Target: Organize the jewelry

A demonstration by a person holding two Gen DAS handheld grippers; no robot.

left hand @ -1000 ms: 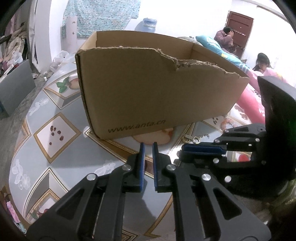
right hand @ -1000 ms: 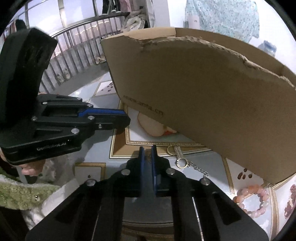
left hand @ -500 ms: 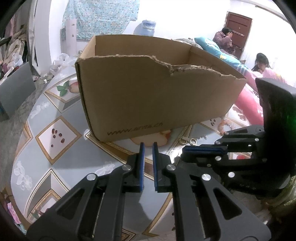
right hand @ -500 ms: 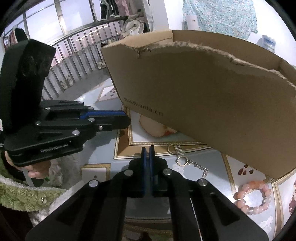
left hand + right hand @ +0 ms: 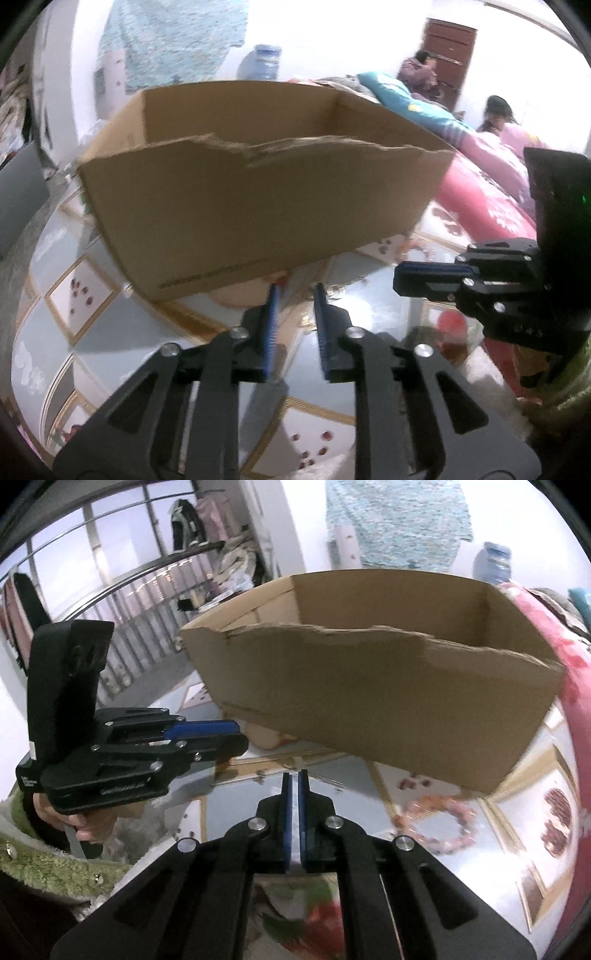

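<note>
Cardboard box [image 5: 258, 206] hides its contents (blurred); left tongs [image 5: 295, 291] opening empty, right tongs [image 5: 294, 775] clenched.

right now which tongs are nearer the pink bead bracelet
Right. The bracelet lies on the table just right of the right tongs, which are shut and empty. The left tongs, jaws opening and empty, hang farther off on the other side.

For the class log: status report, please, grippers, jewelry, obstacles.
Left gripper opening, empty. Right gripper shut, empty. Bead bracelet on table, outside cardboard box. Nothing blocking.
</note>
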